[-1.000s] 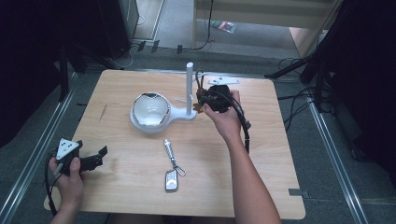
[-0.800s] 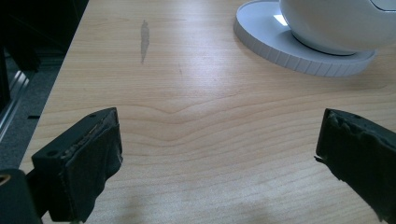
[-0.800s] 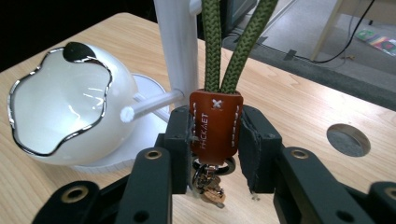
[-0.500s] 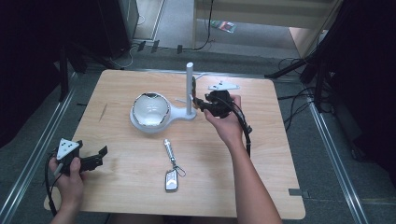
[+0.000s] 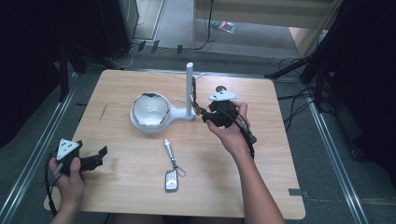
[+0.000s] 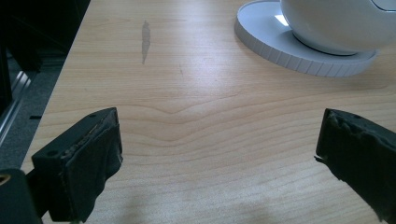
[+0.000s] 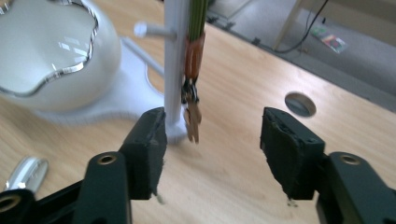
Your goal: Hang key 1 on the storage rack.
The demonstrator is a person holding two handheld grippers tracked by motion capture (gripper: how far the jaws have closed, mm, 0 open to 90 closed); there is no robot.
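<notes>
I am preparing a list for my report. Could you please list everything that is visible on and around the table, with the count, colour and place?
Table: one, light wood, centre.
Key stand: one, white post with pegs on a base, middle rear of table.
Bowl: one, white with chrome rim, on the stand's base, left of the post.
Keys on strap: one bunch, brown and green, hanging at the post.
Key fob: one, silver with chain, front centre.
Left gripper: black, open, front left.
Right gripper: black, open, before the hanging keys.

bright overhead light on the table (image 5: 280, 154), dark surroundings, glare on the white bowl (image 7: 56, 51), whose edges look blurred.
</notes>
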